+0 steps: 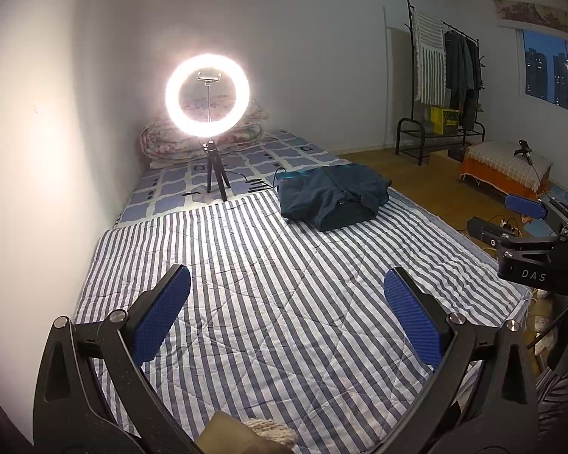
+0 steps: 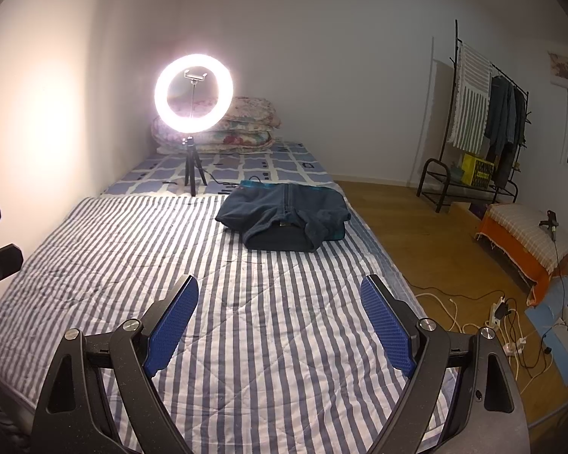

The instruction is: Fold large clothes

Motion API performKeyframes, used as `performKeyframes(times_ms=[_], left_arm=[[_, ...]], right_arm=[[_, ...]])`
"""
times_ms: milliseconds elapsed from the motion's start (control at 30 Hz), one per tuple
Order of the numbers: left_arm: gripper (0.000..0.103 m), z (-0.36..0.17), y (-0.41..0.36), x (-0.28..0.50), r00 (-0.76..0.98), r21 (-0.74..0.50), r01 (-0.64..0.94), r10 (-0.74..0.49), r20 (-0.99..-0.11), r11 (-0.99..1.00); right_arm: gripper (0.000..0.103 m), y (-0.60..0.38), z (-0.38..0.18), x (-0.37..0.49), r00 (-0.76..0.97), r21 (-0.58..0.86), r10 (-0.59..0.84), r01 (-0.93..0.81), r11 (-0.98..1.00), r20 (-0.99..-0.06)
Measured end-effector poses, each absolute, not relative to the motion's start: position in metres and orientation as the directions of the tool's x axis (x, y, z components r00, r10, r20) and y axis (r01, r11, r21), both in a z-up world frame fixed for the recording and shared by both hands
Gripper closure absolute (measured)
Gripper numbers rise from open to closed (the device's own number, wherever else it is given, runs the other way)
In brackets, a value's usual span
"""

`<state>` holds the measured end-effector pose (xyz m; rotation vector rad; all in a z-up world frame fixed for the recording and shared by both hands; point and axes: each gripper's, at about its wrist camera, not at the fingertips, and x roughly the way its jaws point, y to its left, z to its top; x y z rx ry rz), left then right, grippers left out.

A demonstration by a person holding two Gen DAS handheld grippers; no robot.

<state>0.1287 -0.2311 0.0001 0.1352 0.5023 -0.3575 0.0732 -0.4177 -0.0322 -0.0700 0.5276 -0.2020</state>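
- Using the ring light [image 2: 193, 94] as the anchor: it stands on its little tripod at the far left of the bed [image 2: 94, 249], with a stack of floral quilts [image 2: 246, 125] right behind it.
- left gripper [image 1: 286, 310]: jaws spread wide, nothing between the blue pads, hanging over bare striped cover well in front of the light.
- right gripper [image 2: 280, 316]: same deal, wide open and empty, also well in front of the light.
- The dark teal garment [image 2: 284, 215] sits to the right of the light and a bit nearer, close to the bed's right edge. It already looks bundled into a rough rectangle, zipper running down the middle.
- Handling guess: looks like fleece or sweatshirt stuff, so soft, floppy, somewhat bulky, not slippery or fragile. It'll sag and the layers will slide apart if you only pinch the top one.
- I'd grab it at two corners or along the hem edge, one gripper each side, pads biting through all the layers.
- Far right of the light, across the floor, there's a clothes rack [image 2: 484, 113].
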Motion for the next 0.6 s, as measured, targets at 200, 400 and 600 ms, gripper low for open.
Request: performKeyframes(times_ms=[200, 400, 600], left_arm=[[0.000, -0.0008, -0.2294, 0.1309, 0.814, 0.040, 0.363, -0.296, -0.499, 0.931], [0.000, -0.0027, -0.2306, 0.1310, 0.813, 0.046, 0.365, -0.295, -0.503, 0.930], [0.000, -0.0039, -0.2319, 0.1297, 0.818, 0.053, 0.371, -0.299, -0.491, 0.927]], right_arm=[[0.016, -0.4174, -0.0327, 0.0731, 0.845, -0.125, -0.210, 0.171, 0.977, -0.492], [0.016, -0.4158, -0.0331, 0.0728, 0.844, -0.130, -0.210, 0.168, 0.977, -0.493], [0.016, -0.4145, -0.0337, 0.0744, 0.842, -0.133, -0.210, 0.165, 0.977, -0.497]])
